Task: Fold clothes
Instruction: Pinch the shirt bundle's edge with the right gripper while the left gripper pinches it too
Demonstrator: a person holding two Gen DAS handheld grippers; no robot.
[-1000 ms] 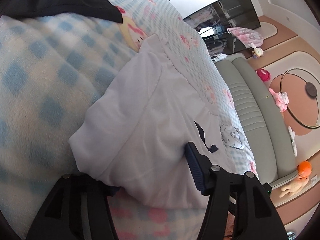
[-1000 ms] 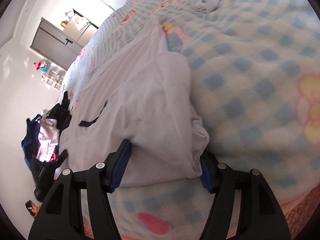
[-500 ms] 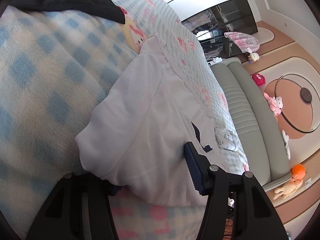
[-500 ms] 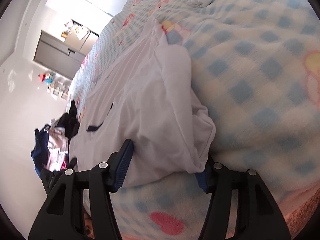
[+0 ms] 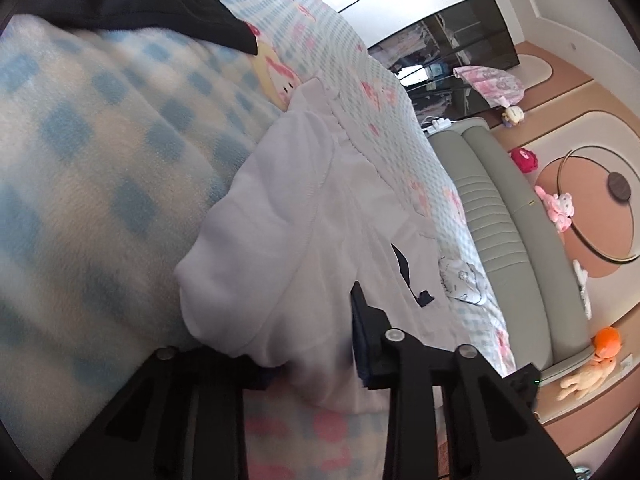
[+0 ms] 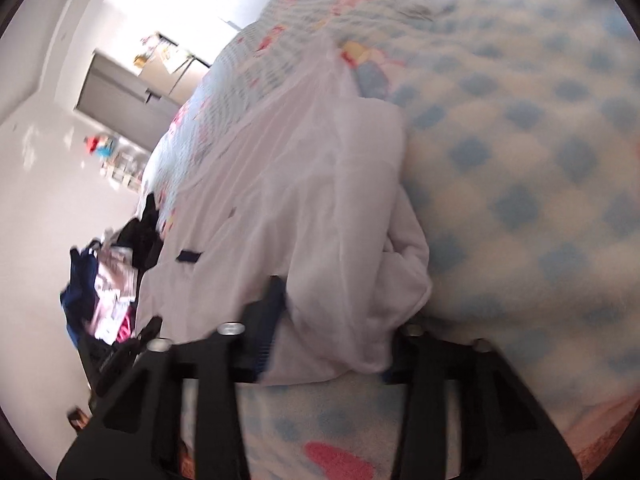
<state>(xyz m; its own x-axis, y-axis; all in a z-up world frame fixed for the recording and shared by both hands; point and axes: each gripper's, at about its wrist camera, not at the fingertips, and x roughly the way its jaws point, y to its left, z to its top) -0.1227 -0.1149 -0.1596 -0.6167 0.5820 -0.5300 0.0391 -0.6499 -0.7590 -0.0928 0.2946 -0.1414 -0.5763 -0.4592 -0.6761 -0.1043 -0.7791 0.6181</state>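
Blue-and-white checked blanket (image 5: 100,184) covers the bed, and the white garment (image 5: 304,248) lies on it as the landmark, stretched lengthwise with one long side folded over onto itself. Left of the garment in the left wrist view the blanket runs wide and bare up to a black garment (image 5: 152,12) at the far end; right of it a narrow strip of bedding ends at the bed edge, just beside a grey-green padded bench (image 5: 504,240), with toys on the floor beyond (an orange one (image 5: 606,342) nearest).

Left gripper (image 5: 316,360) sits at the garment's near end, its fingers spread with a bunch of the white cloth between them; whether they pinch it I cannot tell. Right gripper (image 6: 332,344) sits at the garment's opposite end, likewise parted around a thick fold of the white garment (image 6: 320,208). Beyond that garment's left side a clothes heap (image 6: 108,276) lies off the bed.
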